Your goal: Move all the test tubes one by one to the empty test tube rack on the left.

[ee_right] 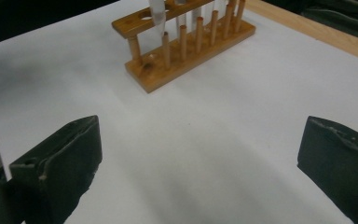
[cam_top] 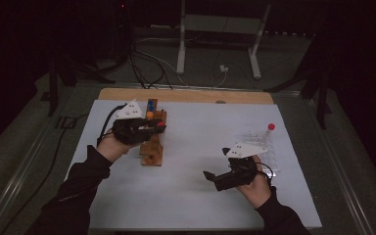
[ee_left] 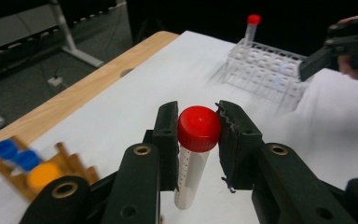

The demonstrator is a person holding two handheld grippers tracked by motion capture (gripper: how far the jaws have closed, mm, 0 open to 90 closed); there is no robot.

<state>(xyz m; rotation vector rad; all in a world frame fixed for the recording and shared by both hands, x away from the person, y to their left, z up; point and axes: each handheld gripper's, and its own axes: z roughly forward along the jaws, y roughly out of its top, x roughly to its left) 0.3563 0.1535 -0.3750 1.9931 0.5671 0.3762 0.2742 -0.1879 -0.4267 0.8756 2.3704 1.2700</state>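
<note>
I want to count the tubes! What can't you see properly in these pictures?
- Wooden rack, left gripper view: blurred, cut off by the fingers; cap count unclear.
- Wooden rack's tubes, right gripper view: tops cut off by the edge.
- Clear rack, high view: partly hidden behind the right gripper; dim, holes too small.

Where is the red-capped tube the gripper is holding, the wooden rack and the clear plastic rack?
red-capped tube (ee_left: 198,128), left gripper view, on its red cap.
wooden rack (ee_right: 186,58), right gripper view, on its base board.
clear plastic rack (ee_left: 265,70), left gripper view, on its top grid.
</note>
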